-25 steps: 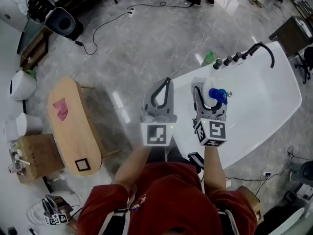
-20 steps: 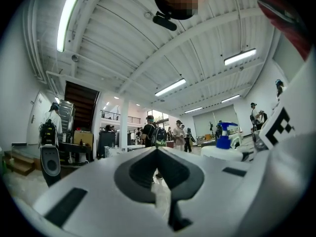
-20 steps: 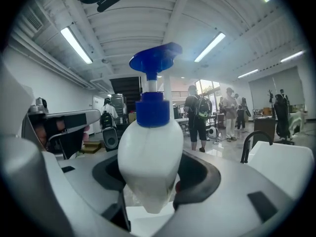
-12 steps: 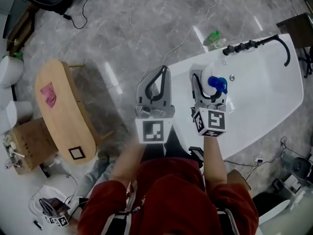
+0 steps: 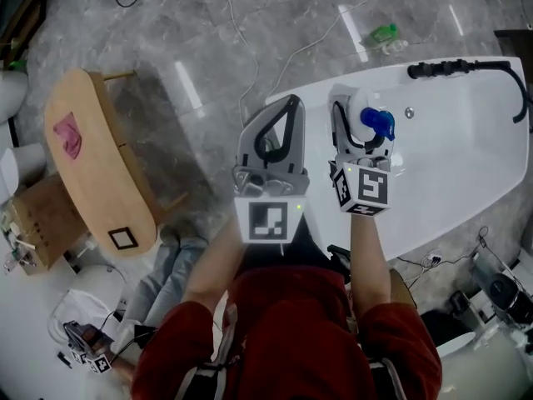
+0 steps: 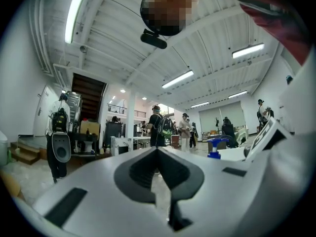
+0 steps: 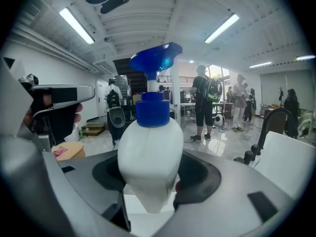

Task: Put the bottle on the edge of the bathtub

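A white bottle (image 5: 364,113) with a blue pump head (image 5: 376,123) is upright between the jaws of my right gripper (image 5: 360,132), which is shut on its body. In the right gripper view the bottle (image 7: 148,154) fills the middle, pinched low down by the jaws. It hangs over the left end of the white bathtub (image 5: 454,169), near the rim; contact with the tub cannot be seen. My left gripper (image 5: 286,105) is shut and empty, just left of the right one, over the tub's left tip. In the left gripper view, the jaws of my left gripper (image 6: 158,149) meet with nothing between them.
A black tap with a curved spout (image 5: 466,68) sits on the tub's far rim. A green bottle (image 5: 385,33) and cables lie on the grey floor. An oval wooden bench (image 5: 96,169) with a pink cloth (image 5: 67,132) stands left. People stand far off (image 7: 205,107).
The head view has shifted, so the tub and bench now sit lower and nearer. Both grippers keep their side-by-side pose over the tub's left end, the right still holding the bottle.
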Demonstrator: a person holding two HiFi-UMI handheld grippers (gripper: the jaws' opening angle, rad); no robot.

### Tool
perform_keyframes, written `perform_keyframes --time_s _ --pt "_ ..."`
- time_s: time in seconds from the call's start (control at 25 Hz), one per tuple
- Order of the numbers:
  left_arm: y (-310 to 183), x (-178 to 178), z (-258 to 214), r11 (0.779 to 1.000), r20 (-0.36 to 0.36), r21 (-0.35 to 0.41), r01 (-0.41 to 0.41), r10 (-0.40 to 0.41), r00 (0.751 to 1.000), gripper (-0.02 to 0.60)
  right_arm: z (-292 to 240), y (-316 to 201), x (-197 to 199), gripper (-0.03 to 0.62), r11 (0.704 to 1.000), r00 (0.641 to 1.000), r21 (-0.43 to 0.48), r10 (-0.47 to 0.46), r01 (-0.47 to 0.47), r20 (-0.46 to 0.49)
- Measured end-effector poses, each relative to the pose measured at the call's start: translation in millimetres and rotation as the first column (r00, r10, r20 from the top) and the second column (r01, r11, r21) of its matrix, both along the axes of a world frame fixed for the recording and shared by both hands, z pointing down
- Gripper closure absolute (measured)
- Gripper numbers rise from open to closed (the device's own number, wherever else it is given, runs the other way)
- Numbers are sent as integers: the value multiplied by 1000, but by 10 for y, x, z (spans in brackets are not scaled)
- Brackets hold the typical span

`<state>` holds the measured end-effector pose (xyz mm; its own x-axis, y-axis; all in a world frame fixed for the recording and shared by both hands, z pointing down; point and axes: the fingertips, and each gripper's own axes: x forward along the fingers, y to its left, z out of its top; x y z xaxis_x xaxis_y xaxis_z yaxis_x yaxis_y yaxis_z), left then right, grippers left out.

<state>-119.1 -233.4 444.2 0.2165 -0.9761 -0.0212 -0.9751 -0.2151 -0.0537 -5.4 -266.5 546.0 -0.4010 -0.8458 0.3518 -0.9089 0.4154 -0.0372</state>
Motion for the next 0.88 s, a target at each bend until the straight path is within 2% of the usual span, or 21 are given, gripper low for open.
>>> perform_keyframes --time_s 0.28,0.56,0.76,0.88 --pt "-66 -40 424 999 -7 -49 -2 1 1000 566 558 -172 -121 326 999 1000 -30 -11 11 -9" --pt "-69 -30 706 999 -10 -47 6 -6 1000 565 1031 -214 -114 326 997 1000 -73 -8 7 -14" --pt "-7 -17 716 999 -28 -53 5 -7 1000 566 1063 -194 -177 326 998 999 -64 -32 29 -39" --pt "-17 -41 986 997 -33 -79 0 -2 999 566 1341 -228 -263 326 996 998 -73 -47 44 -48"
